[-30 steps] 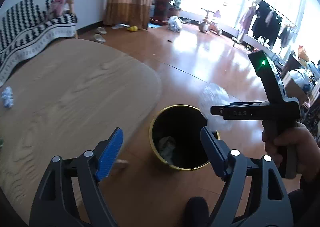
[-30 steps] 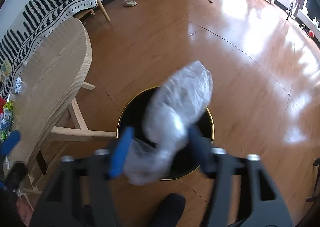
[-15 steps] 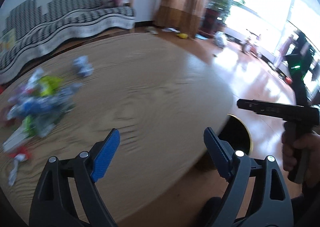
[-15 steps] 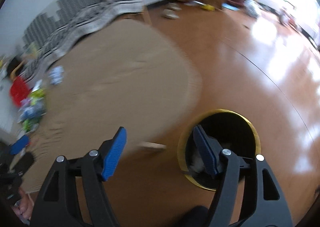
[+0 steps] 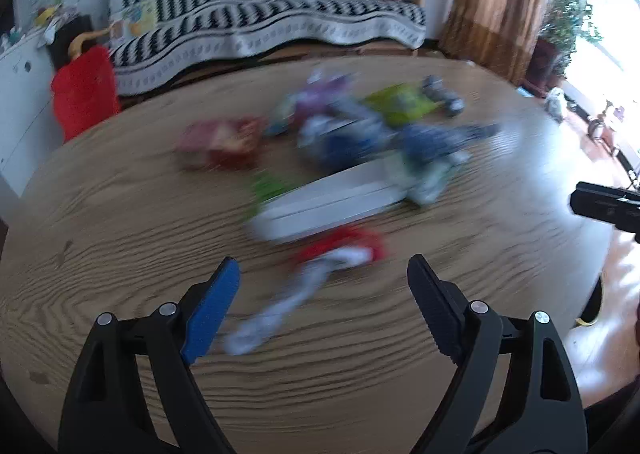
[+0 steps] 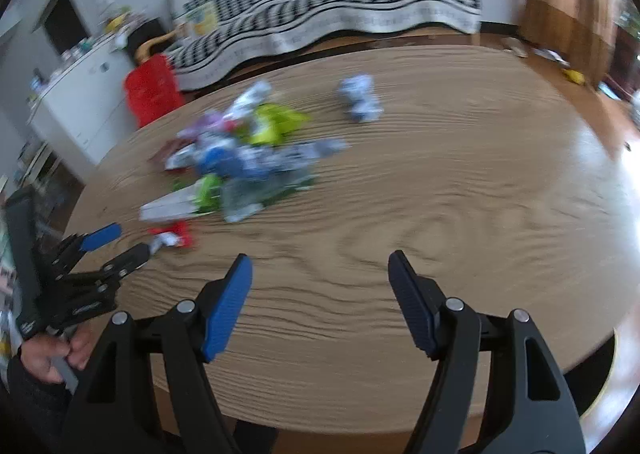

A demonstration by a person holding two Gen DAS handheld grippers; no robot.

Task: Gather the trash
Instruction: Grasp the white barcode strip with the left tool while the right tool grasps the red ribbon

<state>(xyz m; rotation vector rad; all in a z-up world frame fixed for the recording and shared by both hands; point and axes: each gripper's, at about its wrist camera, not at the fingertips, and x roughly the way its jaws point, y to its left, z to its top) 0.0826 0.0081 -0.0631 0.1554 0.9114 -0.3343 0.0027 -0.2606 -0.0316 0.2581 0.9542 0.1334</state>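
The trash (image 5: 360,142) lay in a loose heap near the middle of the wooden table (image 5: 120,222), blurred into patches of blue, green, purple and red. A long white piece (image 5: 320,210) lay along its near edge, and a red and white wrapper (image 5: 340,254) sat just in front of that, closest to the left gripper (image 5: 320,310). In the right wrist view, 1 crumpled bluish scrap (image 6: 360,98) lay apart from the heap, further across the table.

Both tongs were spread with nothing between the pads. The left gripper hung over the table facing the heap, its jaws having just been opening. The right gripper (image 6: 320,302) hung over bare wood, with the heap off to its left.

Judged from this, most of the job remained: the heap was untouched and neither gripper carried anything. The bin (image 6: 600,374) showed only as a dark sliver with a gold rim below the table's right edge, so its contents could not be seen.

Motion blur made single wrappers hard to separate or count. The sofa (image 5: 280,22) with its striped cover and a red object (image 5: 84,90) stood beyond the table.
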